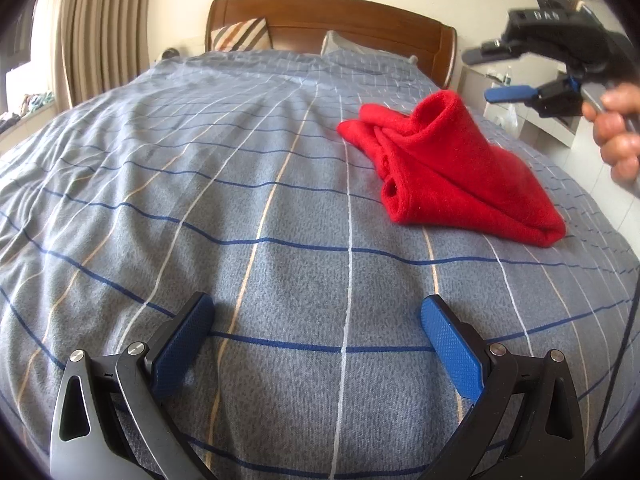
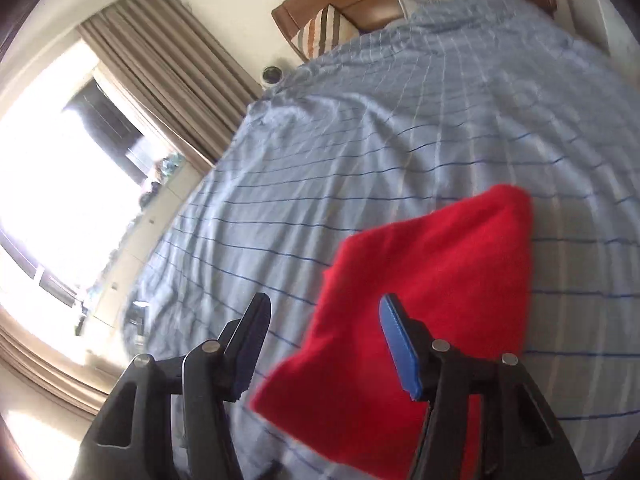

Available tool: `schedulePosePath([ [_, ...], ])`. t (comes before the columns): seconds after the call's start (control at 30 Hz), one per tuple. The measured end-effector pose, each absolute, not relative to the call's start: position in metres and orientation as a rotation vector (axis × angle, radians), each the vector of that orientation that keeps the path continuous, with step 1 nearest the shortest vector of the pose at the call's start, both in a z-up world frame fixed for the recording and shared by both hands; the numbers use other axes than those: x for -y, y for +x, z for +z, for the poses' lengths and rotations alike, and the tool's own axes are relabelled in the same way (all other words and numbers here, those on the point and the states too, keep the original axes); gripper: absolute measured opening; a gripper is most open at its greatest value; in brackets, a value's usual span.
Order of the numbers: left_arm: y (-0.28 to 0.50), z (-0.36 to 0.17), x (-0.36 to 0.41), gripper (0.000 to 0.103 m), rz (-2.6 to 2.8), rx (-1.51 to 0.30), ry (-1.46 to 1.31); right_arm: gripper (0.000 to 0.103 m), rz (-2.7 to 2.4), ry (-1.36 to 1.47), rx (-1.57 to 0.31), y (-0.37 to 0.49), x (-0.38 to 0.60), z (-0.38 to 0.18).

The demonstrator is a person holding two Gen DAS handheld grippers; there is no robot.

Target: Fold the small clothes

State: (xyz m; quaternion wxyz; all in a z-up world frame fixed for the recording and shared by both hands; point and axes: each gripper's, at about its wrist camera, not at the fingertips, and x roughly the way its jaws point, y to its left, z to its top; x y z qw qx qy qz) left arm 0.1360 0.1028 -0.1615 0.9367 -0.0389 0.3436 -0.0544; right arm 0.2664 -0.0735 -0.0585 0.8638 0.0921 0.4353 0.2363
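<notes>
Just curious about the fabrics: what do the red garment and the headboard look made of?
The red garment looks like soft knit or fleece: matte, fuzzy, thick rolled folds. The headboard appears to be varnished wood, reddish-brown with a slight sheen.

Red garment [image 1: 448, 168] is showing as fuzzy, matt knit cloth. Bedspread [image 1: 248, 200] is reading as matt, finely pilled woven cloth with printed lines. Headboard [image 1: 332, 20], at 12 o'clock, is gleaming as smooth polished wood. Left gripper [image 1: 316, 320] is showing matt black plastic arms, shiny metal rivets and blue pads [image 1: 448, 344] with dimpled rubbery texture.
</notes>
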Motion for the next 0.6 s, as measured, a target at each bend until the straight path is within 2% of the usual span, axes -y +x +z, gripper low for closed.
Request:
schedulePosePath([
  [0.1, 0.136, -0.162, -0.103, 0.102, -0.111, -0.702, -0.080, 0.034, 0.549, 0.007, -0.949, 0.248, 0.042, -0.084],
  [0.2, 0.136, -0.162, -0.103, 0.102, -0.111, -0.702, -0.080, 0.030, 0.620, -0.088, -0.877, 0.222, 0.004, -0.104],
  [0.3, 0.136, -0.162, -0.103, 0.102, -0.113, -0.701, -0.081, 0.022, 0.664, -0.192, -0.954, 0.208, -0.029, -0.142],
  [0.37, 0.135, -0.162, -0.104, 0.102, -0.113, -0.701, -0.081, 0.021, 0.660, -0.269, -0.909, 0.197, -0.036, -0.144],
  [0.6, 0.135, -0.162, -0.104, 0.102, -0.114, -0.700, -0.083, 0.021, 0.656, -0.111, -0.832, 0.188, 0.035, -0.083],
])
